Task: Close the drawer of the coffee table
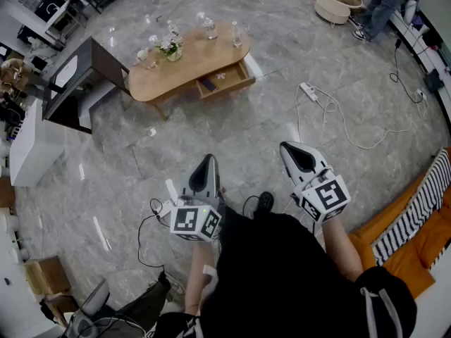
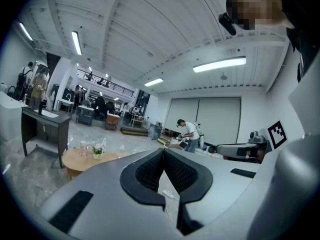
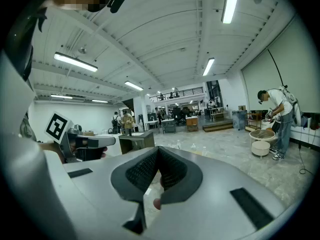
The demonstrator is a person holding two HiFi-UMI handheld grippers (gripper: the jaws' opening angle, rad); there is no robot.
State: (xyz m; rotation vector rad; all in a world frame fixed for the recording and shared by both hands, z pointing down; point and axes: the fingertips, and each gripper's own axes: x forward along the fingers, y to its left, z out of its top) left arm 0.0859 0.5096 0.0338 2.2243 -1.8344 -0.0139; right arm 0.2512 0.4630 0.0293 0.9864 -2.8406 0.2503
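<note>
Though each holds nothing, left claw [image 1: 206, 160] and right claw [image 1: 287, 148] sit closed.

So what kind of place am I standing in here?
Likely a large open studio or lab staged as a living room: a wooden coffee table and an orange sofa on a stone-tile floor, with a power strip trailing cable and work desks beyond.

The head view looks steeply down from the person's head onto the floor [image 1: 211, 129], with the coffee table [image 1: 187, 69] well ahead. Both gripper views look almost level, close over their own jaws. The left gripper view shares that table, far off at its lower left.
</note>
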